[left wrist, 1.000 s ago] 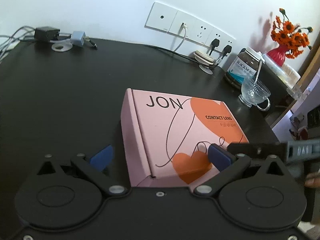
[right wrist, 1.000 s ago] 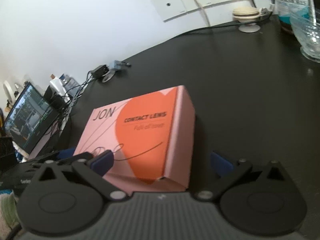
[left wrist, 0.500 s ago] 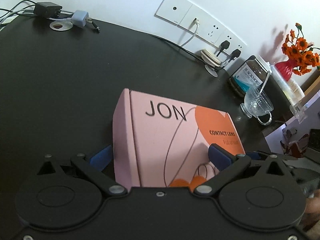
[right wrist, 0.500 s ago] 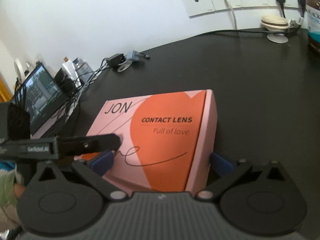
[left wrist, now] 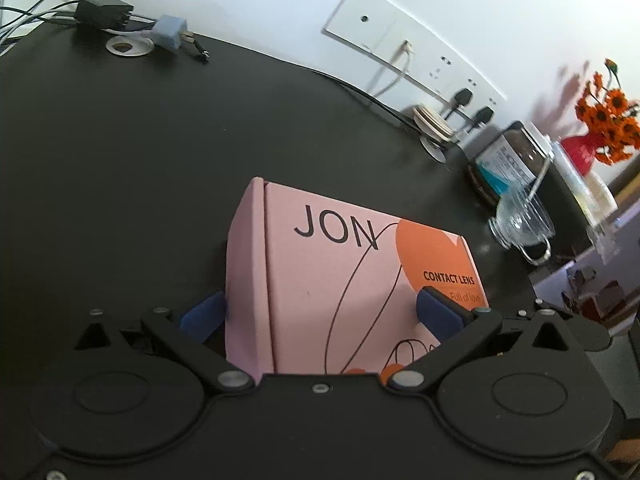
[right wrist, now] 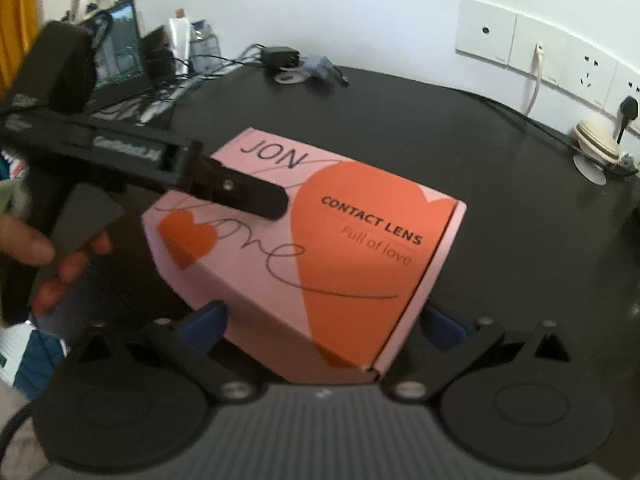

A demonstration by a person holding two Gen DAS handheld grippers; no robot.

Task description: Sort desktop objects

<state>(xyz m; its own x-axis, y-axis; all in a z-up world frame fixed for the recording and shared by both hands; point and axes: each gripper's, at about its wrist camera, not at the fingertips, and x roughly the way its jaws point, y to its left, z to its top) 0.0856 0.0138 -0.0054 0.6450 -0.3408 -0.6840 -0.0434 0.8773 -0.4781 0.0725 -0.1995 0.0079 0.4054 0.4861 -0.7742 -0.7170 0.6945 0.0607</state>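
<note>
A pink box [left wrist: 328,272] printed "JON" and "CONTACT LENS", with orange hearts, lies on the black desk [left wrist: 140,140]. My left gripper [left wrist: 320,312] is open: its left pad [left wrist: 202,316] sits against the box's left side and its right pad [left wrist: 436,312] hovers over the lid. In the right wrist view one finger [right wrist: 240,192] of the left gripper reaches across the box [right wrist: 340,248] from the left, held by a hand [right wrist: 28,244]. My right gripper [right wrist: 324,324] is open and straddles the box's near end, with a blue pad close to each side.
At the right edge of the desk stand a glass cup with a spoon [left wrist: 524,220], a brown jar [left wrist: 508,152] and a red vase of orange flowers [left wrist: 600,120]. Chargers and cables [left wrist: 108,12] lie at the back left. A small screen [right wrist: 120,48] stands beyond them.
Both grippers have closed in on the box, which now fills more of each view. The left gripper's finger has slid further over the lid. Finger spacing is unchanged.
</note>
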